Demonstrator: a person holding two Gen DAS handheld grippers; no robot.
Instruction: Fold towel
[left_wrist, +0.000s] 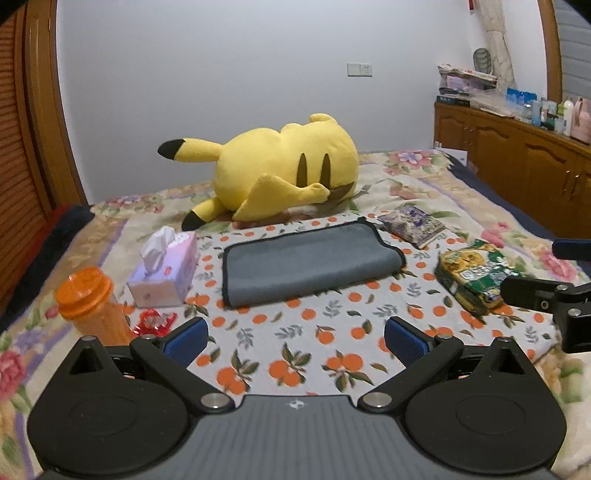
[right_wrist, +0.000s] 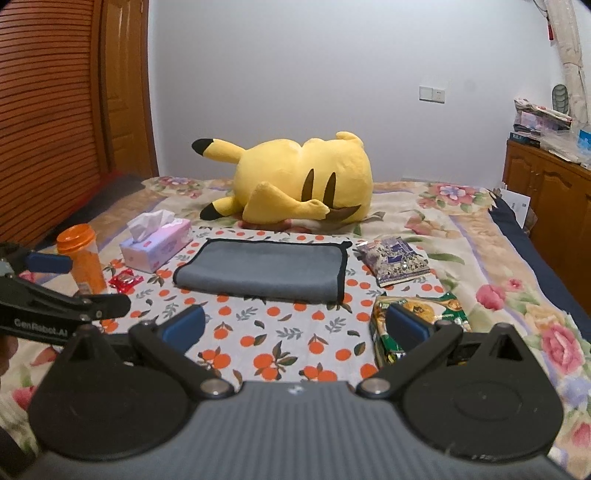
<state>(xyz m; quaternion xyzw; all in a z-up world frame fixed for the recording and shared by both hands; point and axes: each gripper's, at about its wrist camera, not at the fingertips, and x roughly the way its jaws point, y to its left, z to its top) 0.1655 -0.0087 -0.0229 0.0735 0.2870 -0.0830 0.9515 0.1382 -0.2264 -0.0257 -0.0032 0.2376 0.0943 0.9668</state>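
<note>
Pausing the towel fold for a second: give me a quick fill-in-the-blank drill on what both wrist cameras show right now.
1. The gray towel lies on a cloth printed with ____.
2. The tissue box sits to the towel's ____.
3. Both the left tool and the right tool have jaws that are ____.
4. Behind the towel lies a plush toy colored ____.

Missing words: oranges; left; open; yellow

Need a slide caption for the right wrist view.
Right tongs open above the orange-print cloth, grey towel lying folded ahead, untouched.
</note>
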